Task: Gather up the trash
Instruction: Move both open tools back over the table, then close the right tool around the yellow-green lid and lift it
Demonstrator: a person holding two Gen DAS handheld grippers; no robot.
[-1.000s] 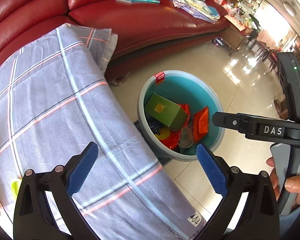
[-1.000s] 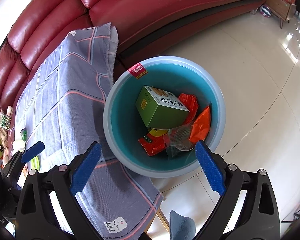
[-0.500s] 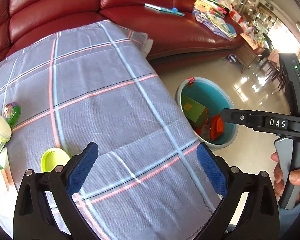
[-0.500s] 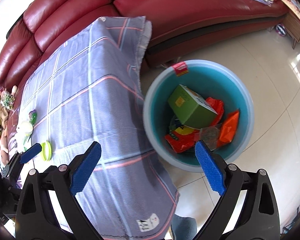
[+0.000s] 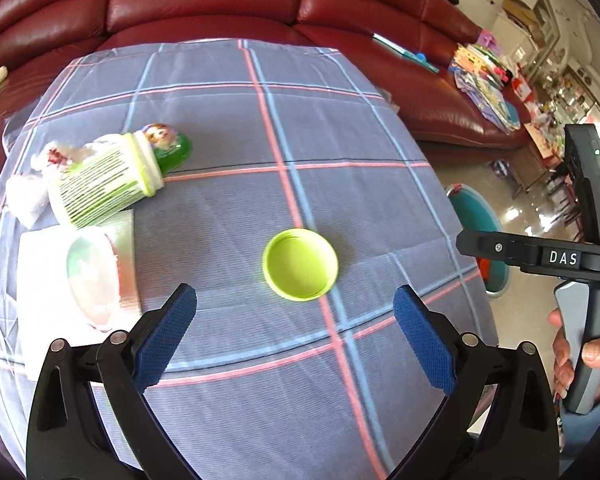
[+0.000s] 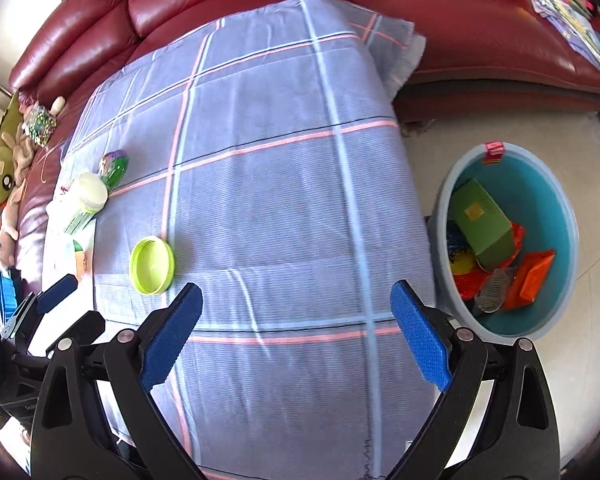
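Note:
A lime green lid point(image 5: 300, 265) point(image 6: 152, 266) lies open side up on the checked tablecloth point(image 5: 260, 140) point(image 6: 280, 200), just ahead of my open left gripper point(image 5: 296, 334). Left of it lie a green-striped white cup point(image 5: 100, 186) on its side, a green egg-shaped toy point(image 5: 168, 146), a clear plastic cup point(image 5: 94, 276) on white paper, and crumpled tissue point(image 5: 24, 196). My right gripper point(image 6: 296, 336) is open and empty above the cloth near the table's right side. The teal bin point(image 6: 556, 200) on the floor holds a green box point(image 6: 484, 220) and orange wrappers point(image 6: 532, 276).
A red leather sofa point(image 5: 220, 4) point(image 6: 460, 20) curves behind the table, with papers point(image 5: 484, 80) on its seat. Plush toys point(image 6: 8, 160) lie at the far left. A hand point(image 5: 588, 356) holds the right gripper's handle. Shiny tiled floor point(image 6: 580, 120) surrounds the bin.
Both grippers have swung left, away from the bin and over the table. The green lid and the cups have come into the middle of the left wrist view.

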